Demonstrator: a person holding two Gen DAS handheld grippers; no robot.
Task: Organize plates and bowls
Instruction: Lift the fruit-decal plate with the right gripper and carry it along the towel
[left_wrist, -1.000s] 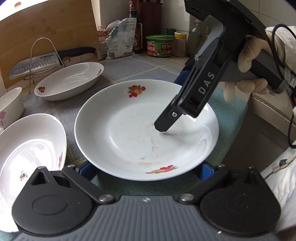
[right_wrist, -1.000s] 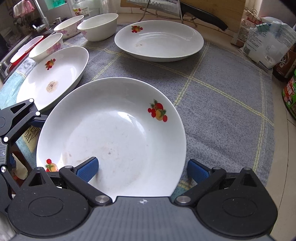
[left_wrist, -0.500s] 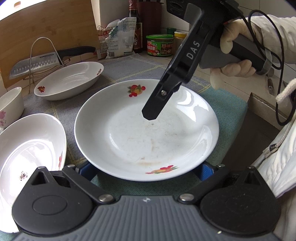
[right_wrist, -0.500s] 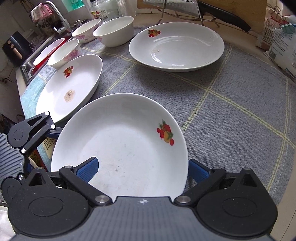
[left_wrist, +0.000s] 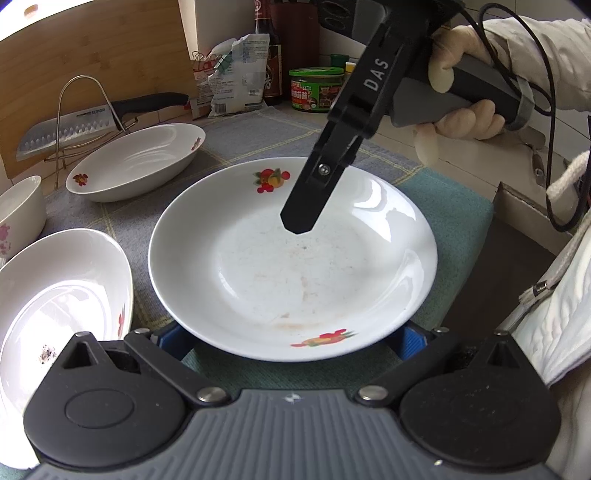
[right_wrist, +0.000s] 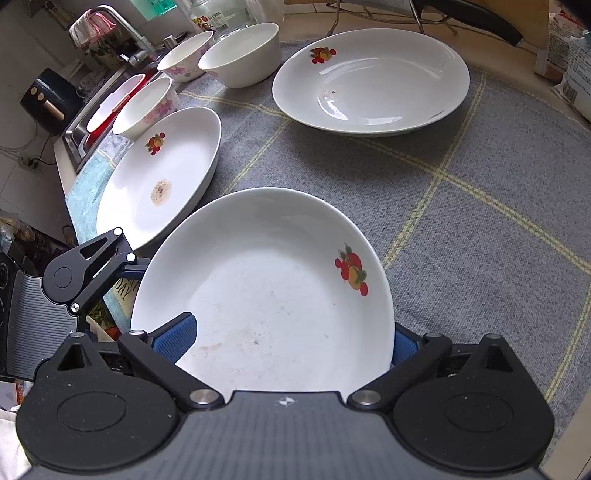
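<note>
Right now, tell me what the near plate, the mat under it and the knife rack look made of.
Near plate: likely glazed ceramic or porcelain, glossy white with sharp window glare and printed fruit decals; melamine cannot be ruled out. Mat: woven fabric, matte grey with a visible fibrous texture and pale yellow grid lines. Knife rack: thin bent metal wire, shiny and silvery, probably steel.
</note>
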